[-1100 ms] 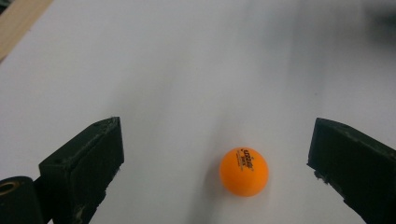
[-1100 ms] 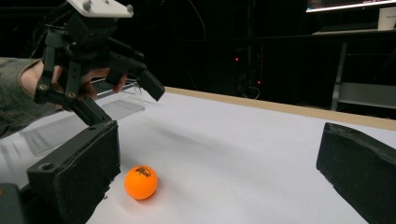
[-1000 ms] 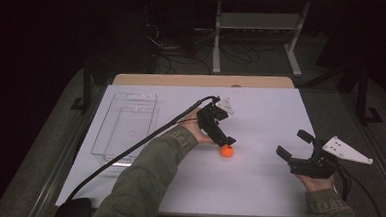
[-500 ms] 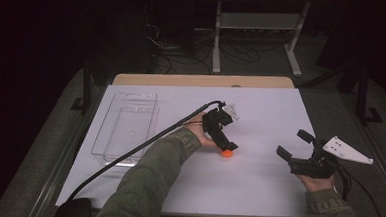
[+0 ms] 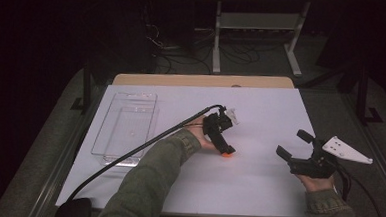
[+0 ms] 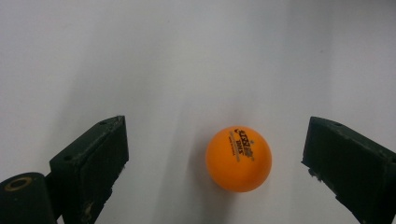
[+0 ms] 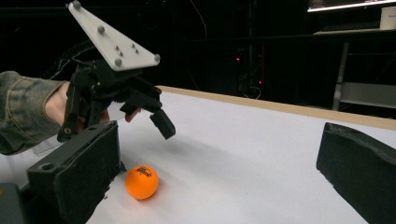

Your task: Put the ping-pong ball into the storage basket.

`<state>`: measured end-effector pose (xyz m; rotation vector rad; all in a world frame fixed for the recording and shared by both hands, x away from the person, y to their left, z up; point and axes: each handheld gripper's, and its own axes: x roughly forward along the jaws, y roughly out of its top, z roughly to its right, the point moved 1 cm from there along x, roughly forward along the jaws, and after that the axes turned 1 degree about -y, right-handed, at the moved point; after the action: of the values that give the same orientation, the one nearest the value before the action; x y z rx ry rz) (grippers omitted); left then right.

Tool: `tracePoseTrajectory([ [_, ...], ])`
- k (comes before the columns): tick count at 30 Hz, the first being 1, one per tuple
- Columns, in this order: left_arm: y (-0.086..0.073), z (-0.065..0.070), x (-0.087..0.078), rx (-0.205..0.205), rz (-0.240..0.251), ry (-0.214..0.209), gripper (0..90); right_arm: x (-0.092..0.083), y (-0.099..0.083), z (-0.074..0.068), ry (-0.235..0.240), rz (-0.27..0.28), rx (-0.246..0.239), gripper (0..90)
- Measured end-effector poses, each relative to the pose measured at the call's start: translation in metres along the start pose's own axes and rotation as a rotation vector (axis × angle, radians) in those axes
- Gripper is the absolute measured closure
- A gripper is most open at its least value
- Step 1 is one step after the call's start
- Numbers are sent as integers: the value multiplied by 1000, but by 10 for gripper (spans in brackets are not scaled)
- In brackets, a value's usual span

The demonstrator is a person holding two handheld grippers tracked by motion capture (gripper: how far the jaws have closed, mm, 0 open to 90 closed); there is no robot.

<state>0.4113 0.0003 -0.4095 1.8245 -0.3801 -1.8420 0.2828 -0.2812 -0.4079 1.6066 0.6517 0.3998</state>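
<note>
Orange ping-pong ball [image 6: 238, 158] rests on the white table [image 5: 260, 117], between your left gripper's [image 5: 223, 140] spread jaws, touching neither. It looks light, smooth and prone to roll; pinch across its widest middle. Your right gripper [image 5: 294, 146] hangs open, well apart

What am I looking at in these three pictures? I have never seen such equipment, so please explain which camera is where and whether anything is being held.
No robot is here: a person holds a hand tool with two black jaws in each hand. The high view looks down on a white table. The left gripper hangs over an orange ball; the right gripper waits apart, jaws open. A clear plastic tray lies at the table's left side. The other two pictures come from cameras riding on the grippers. The left gripper view looks straight down its spread jaws at the ball, which rests on the table between them, untouched. The right gripper view looks across the table at the ball and the other gripper. Nothing is held.
</note>
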Motion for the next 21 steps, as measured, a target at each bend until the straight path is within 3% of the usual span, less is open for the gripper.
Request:
tracePoseTrajectory([
  [8, -4, 0, 11, 12, -29, -28, 125, 0, 0, 0, 2, -2, 0, 0],
  [21, -5, 2, 13, 41, -69, -40, 197, 0, 0, 0, 4, -3, 1, 0],
])
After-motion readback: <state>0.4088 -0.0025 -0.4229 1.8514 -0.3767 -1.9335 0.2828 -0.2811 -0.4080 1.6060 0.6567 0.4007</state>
